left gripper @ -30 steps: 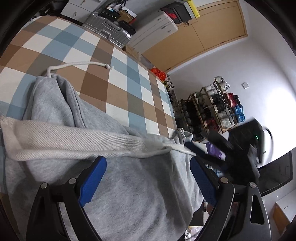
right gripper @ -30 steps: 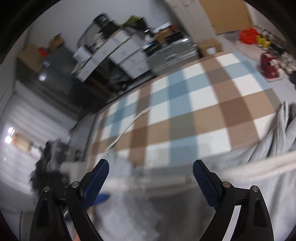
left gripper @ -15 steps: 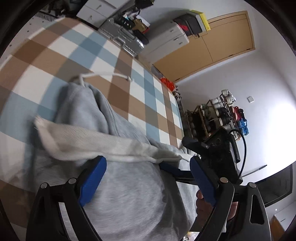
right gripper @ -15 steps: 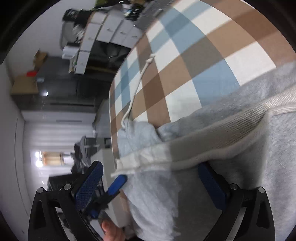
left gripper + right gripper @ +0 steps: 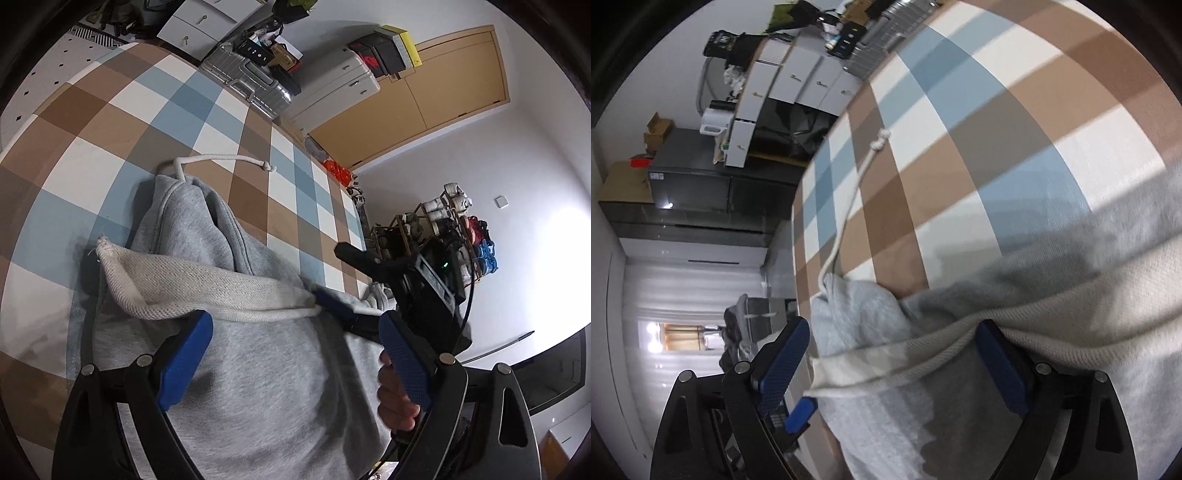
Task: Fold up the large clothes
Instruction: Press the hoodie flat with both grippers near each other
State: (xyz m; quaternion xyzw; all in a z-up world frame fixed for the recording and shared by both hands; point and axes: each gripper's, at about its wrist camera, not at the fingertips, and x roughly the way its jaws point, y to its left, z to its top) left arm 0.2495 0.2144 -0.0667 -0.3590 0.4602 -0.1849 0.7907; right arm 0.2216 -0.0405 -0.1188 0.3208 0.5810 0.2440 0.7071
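Observation:
A grey hoodie [image 5: 266, 373] lies on the checked cover [image 5: 122, 122], its off-white inner side turned up in a band [image 5: 207, 284]. A white drawstring [image 5: 225, 159] trails from it over the checks. My left gripper [image 5: 295, 356] hangs open just above the grey cloth, its pads clear of it. My right gripper [image 5: 892, 365] is closing with the hoodie's [image 5: 960, 417] folded off-white edge [image 5: 1052, 332] between its jaws, and the pads are not pressing on it. From the left wrist view the right gripper [image 5: 328, 269] reaches in from the right, one finger under the fold.
A silver suitcase [image 5: 251, 81], white drawers [image 5: 332, 88] and a wooden door [image 5: 443, 85] stand beyond the cover's far edge. A shoe rack [image 5: 443, 229] stands at the right. A dark cabinet [image 5: 701, 184] lies past the cover's edge in the right wrist view.
My right gripper has rolled and dropped onto the hoodie, so the folded edge now lies between its jaws. It has come into the left wrist view. The left gripper drifted sideways, still open.

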